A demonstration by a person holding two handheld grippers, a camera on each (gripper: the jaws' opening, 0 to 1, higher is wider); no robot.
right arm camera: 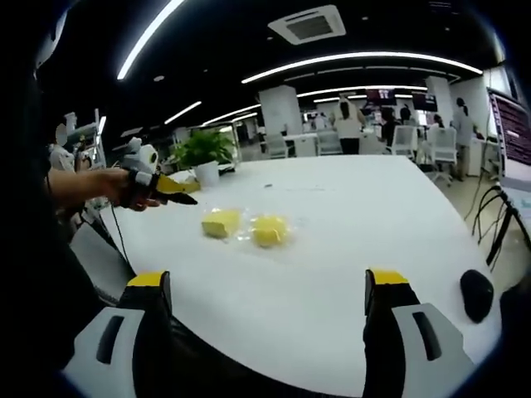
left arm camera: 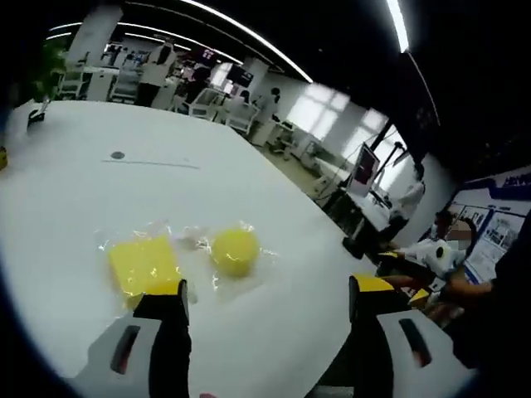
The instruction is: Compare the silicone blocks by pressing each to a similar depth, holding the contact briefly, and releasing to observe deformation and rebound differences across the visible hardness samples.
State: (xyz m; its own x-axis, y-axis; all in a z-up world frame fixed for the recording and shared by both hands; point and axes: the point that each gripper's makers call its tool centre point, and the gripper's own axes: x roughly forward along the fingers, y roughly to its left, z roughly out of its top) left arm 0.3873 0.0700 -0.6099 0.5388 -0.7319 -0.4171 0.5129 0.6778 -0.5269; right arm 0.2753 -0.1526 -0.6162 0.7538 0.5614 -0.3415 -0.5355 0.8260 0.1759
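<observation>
Yellow square block (left arm camera: 144, 264) and yellow round block (left arm camera: 235, 249) lie in clear wrap at centre-left on white tabletop (left arm camera: 166, 191). Left gripper (left arm camera: 267, 307) wide open, empty, left jaw touching square block. Right gripper (right arm camera: 270, 294) wide open, empty, lower frame. No writing legible.

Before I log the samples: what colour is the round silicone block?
Yellow; the round silicone block shows best in the left gripper view.

A white table (left arm camera: 249, 191) carries two yellow silicone blocks (left arm camera: 144, 265) (left arm camera: 234, 249) (in clear wrappers) and a potted plant (right arm camera: 202, 153)
</observation>
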